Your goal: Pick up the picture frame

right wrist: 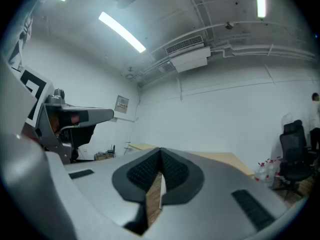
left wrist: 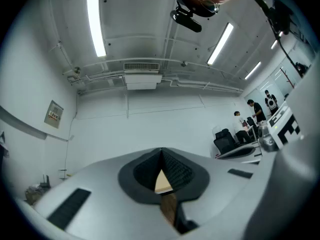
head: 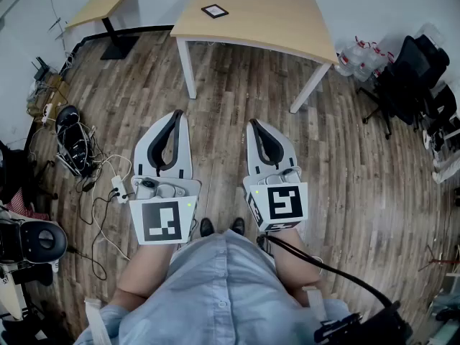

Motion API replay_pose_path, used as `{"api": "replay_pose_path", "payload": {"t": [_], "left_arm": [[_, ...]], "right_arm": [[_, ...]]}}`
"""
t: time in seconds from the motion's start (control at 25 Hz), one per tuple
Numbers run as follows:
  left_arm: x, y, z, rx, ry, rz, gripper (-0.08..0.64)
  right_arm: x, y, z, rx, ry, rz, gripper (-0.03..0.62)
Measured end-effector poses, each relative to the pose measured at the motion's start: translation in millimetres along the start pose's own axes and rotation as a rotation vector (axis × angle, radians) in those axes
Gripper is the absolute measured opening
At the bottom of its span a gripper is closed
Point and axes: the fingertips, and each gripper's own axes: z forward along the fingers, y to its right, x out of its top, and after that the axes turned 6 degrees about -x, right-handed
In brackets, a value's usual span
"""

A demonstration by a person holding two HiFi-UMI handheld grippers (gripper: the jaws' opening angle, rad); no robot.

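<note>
— While the left gripper [head: 175, 114] and right gripper [head: 254, 124] hover above the floor [head: 237, 95], where's the picture frame [head: 214, 11]?
— Near the surface's [head: 277, 20] far edge, left of middle, well apart from both. Each gripper's jaws are pressed together, holding nothing.

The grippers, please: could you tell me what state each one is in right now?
Left gripper: closed, holding nothing.
Right gripper: closed, holding nothing.

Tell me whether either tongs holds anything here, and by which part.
Nothing is held. The left tongs and right tongs are both shut and empty; the picture frame lies untouched on the far table.
</note>
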Motion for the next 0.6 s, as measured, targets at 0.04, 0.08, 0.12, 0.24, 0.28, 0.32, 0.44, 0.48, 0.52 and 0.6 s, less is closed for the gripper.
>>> {"api": "replay_pose_path", "payload": {"t": [0.04,0.08,0.12,0.24,0.28,0.32,0.44,0.48,0.52,0.6], "left_arm": [[-0.1,2.1,1.0,0.0,0.0,0.0,0.002],[-0.3,4.3,2.1,-0.001,0.0,0.0,0.002],[-0.6,6.7,3.4,-0.001,-0.001,0.0,0.002],[-2.6,15.4,8.2,-0.004,-0.008,0.002,0.002],[-3.0,18.8,10.1,-0.006,-0.01,0.003,0.002],[-3.1,22.7,12.1,-0.007,-0.013,0.004,0.002],[-2.2,34.8,19.6,-0.005,-0.018,0.011,0.002],[-1.7,38.3,22.4,-0.004,-0.018,0.013,0.002],[-1.4,41.6,25.2,-0.003,-0.018,0.015,0.002],[-2.0,48.8,30.4,-0.005,-0.018,0.02,0.002]], "right_arm": [[-0.4,2.0,-0.9,0.0,0.0,0.0,0.0],[-1.0,4.0,-1.8,0.0,-0.001,0.0,0.0],[-1.7,6.4,-2.7,0.0,-0.001,0.001,0.0],[-5.3,16.0,-5.7,-0.005,-0.005,0.008,0.0],[-6.5,20.2,-6.9,-0.008,-0.005,0.012,0.0],[-7.3,24.9,-8.1,-0.01,-0.004,0.017,0.0],[-7.4,39.9,-10.1,0.001,0.006,0.051,0.0],[-8.0,44.6,-9.6,0.007,0.004,0.063,0.0],[-9.0,49.2,-8.9,0.011,0.0,0.072,0.0],[-11.4,57.7,-7.8,0.011,-0.006,0.083,0.002]]}}
